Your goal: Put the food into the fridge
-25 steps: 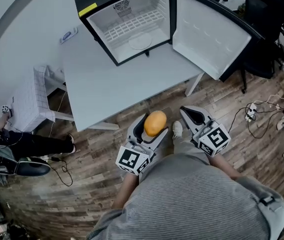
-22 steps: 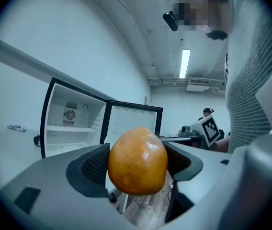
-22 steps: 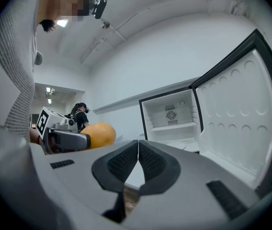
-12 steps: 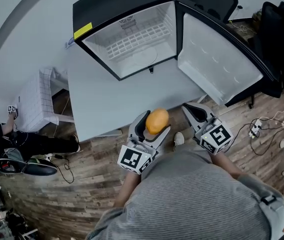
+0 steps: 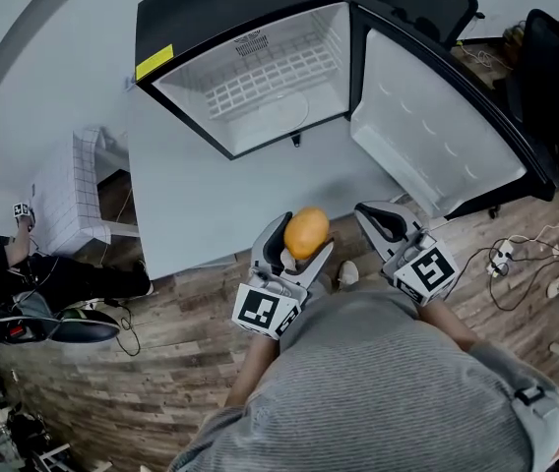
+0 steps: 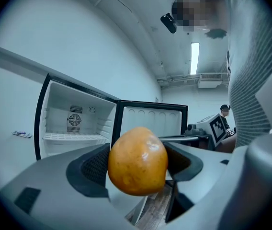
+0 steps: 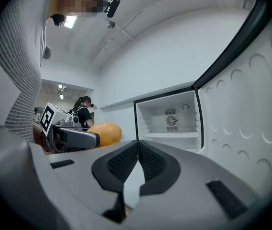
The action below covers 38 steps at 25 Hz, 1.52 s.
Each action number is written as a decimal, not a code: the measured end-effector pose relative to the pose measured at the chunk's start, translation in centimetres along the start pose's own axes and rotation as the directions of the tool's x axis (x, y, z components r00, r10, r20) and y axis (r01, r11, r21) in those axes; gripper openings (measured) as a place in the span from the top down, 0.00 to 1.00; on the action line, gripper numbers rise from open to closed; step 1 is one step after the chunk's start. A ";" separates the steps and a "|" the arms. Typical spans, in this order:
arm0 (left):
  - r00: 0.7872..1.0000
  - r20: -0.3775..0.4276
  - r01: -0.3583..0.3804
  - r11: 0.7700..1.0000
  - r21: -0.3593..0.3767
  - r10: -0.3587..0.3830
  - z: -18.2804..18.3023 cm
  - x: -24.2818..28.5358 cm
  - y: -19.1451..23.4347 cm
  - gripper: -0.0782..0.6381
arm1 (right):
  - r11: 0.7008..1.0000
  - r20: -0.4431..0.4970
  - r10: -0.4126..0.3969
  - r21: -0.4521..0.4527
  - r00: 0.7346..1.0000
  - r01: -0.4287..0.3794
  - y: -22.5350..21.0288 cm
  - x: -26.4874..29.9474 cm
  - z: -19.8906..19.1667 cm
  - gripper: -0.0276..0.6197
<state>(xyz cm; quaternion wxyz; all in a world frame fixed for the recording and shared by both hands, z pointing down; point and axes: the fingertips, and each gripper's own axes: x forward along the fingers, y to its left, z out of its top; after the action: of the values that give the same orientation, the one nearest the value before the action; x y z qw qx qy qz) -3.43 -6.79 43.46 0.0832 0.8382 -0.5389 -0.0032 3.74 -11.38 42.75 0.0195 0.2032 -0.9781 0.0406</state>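
Observation:
An orange-yellow fruit (image 5: 306, 232) sits clamped between the jaws of my left gripper (image 5: 299, 232), at the near edge of the white table (image 5: 201, 195). Seen from the left gripper view, the fruit (image 6: 138, 161) fills the gap between the dark pads. A small black fridge (image 5: 245, 57) stands on the table with its door (image 5: 437, 116) swung wide to the right; its white inside (image 6: 73, 123) holds a wire shelf and nothing else. My right gripper (image 5: 386, 222) is beside the left one, its pads (image 7: 150, 164) pressed together with nothing between them.
A white tiled stool (image 5: 63, 200) stands left of the table. A black office chair (image 5: 555, 77) is at the far right, behind the fridge door. Cables and a power strip (image 5: 501, 257) lie on the wooden floor at right. A person (image 7: 83, 109) sits in the background.
Both grippers have come forward toward the table and the fridge, the fruit still held in the left one. The fridge now sits nearer and larger in the head view.

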 end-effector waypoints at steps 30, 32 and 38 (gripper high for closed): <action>0.978 -0.155 -0.117 0.983 0.140 0.139 -7.0 12.6 17.4 0.40 | 0.991 -0.082 -0.126 0.032 0.989 0.128 -2.6 1.2 -2.4 0.94; 0.972 -0.183 -0.123 0.981 0.148 0.150 -7.9 13.7 18.8 0.40 | 0.989 -0.087 -0.139 0.034 0.986 0.143 -2.9 1.0 -2.5 0.94; 0.947 -0.273 -0.130 0.978 0.161 0.170 -10.5 16.8 22.7 0.40 | 0.985 -0.102 -0.162 0.036 0.982 0.166 -3.1 0.9 -2.7 0.94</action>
<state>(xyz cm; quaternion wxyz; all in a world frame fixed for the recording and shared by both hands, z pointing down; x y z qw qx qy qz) -15.92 -29.77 58.47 0.1008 0.7901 -0.5825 0.1621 4.16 -14.34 45.66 0.0667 0.2811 -0.9548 0.0705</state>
